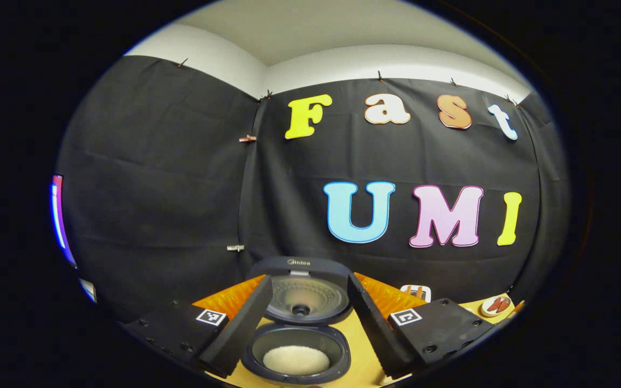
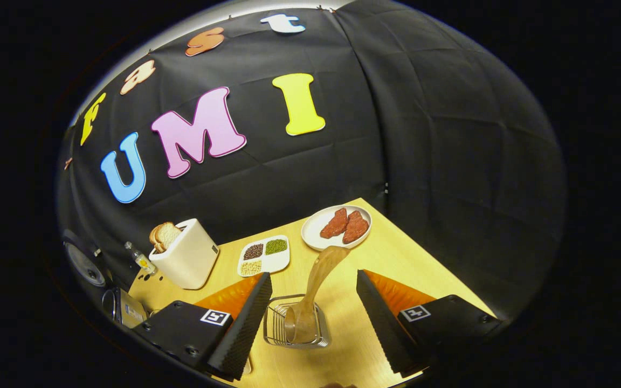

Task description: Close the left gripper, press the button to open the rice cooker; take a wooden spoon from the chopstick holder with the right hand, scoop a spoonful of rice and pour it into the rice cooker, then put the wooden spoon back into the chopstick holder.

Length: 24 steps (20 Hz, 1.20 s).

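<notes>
The dark rice cooker [image 1: 297,345] stands open with its lid [image 1: 305,293] raised, and white rice lies in the inner pot [image 1: 295,360]. My left gripper [image 1: 310,280] is open, with a finger on each side of the cooker and nothing held. On the wooden table, a wire chopstick holder [image 2: 295,326] holds the wooden spoon [image 2: 321,275], which leans up towards the plate. My right gripper [image 2: 313,276] is open just above the holder, its fingers apart on either side of the spoon without touching it.
A white toaster [image 2: 186,258] with bread stands at the back left, with a small bottle [image 2: 139,258] beside it. A divided dish of grains [image 2: 264,255] and a plate of red meat slices [image 2: 337,226] lie behind the holder. The cooker's lid [image 2: 84,264] shows at far left.
</notes>
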Each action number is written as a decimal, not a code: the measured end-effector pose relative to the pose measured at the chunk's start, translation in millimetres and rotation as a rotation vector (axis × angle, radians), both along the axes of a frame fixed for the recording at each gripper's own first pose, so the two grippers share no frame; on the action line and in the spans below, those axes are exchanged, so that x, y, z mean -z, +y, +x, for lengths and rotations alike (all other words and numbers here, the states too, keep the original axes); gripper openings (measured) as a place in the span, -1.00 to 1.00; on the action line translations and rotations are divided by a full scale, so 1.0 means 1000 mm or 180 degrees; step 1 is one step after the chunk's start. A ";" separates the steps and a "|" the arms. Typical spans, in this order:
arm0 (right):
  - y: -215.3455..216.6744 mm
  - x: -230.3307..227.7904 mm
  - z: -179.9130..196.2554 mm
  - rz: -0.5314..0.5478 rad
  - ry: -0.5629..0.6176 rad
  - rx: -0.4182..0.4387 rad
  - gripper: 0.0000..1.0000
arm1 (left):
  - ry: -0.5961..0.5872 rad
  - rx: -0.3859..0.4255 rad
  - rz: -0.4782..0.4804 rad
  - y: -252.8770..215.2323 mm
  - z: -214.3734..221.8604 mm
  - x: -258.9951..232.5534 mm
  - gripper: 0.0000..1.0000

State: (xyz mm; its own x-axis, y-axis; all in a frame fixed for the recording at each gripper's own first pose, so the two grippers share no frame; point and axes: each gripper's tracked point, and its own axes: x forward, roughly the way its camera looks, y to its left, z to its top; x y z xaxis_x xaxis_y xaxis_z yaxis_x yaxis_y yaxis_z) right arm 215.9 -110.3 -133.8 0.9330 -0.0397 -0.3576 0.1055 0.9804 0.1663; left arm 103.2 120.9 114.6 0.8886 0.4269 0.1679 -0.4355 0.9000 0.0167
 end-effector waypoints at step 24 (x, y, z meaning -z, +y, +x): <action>0.039 -0.038 -0.060 -0.0385 -0.0097 -0.0072 0.97 | 0.0274 0.0440 0.0229 0.080 0.140 0.007 0.96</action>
